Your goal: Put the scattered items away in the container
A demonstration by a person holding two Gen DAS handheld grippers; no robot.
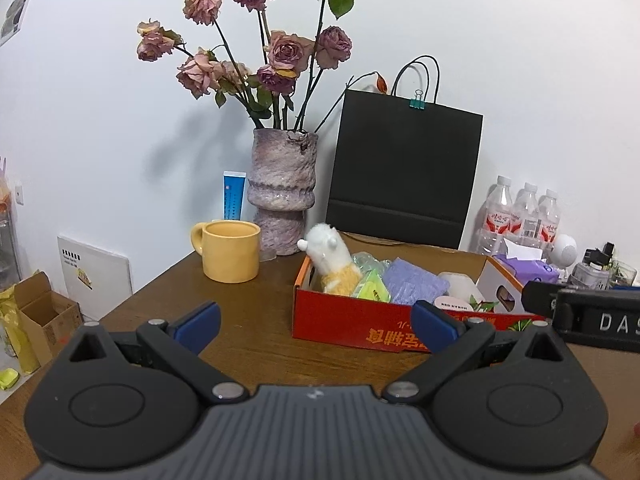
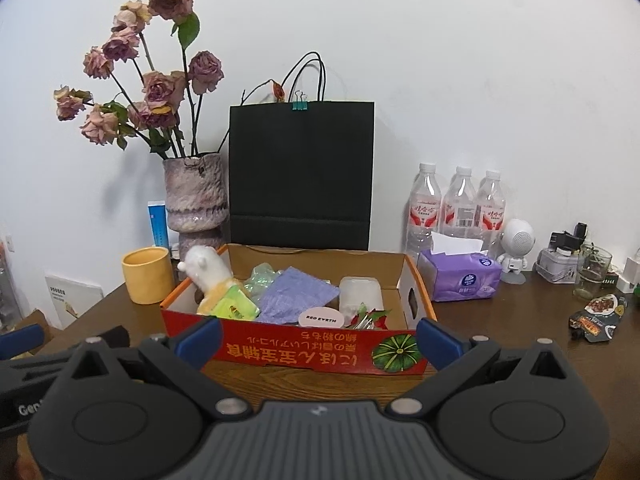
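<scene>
Both our grippers, left [image 1: 316,326] and right [image 2: 318,340], wide open and empty, near the filled red box [image 2: 296,346], snack packet [image 2: 596,318] far right on the table [image 2: 500,320]

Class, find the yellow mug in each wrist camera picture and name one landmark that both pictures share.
Left wrist view: the yellow mug stands left of centre, handle to the left, in front of the vase.
Right wrist view: the yellow mug sits at the left, beside the red cardboard box's left end.
Shared landmark: the black paper bag behind the box.
</scene>
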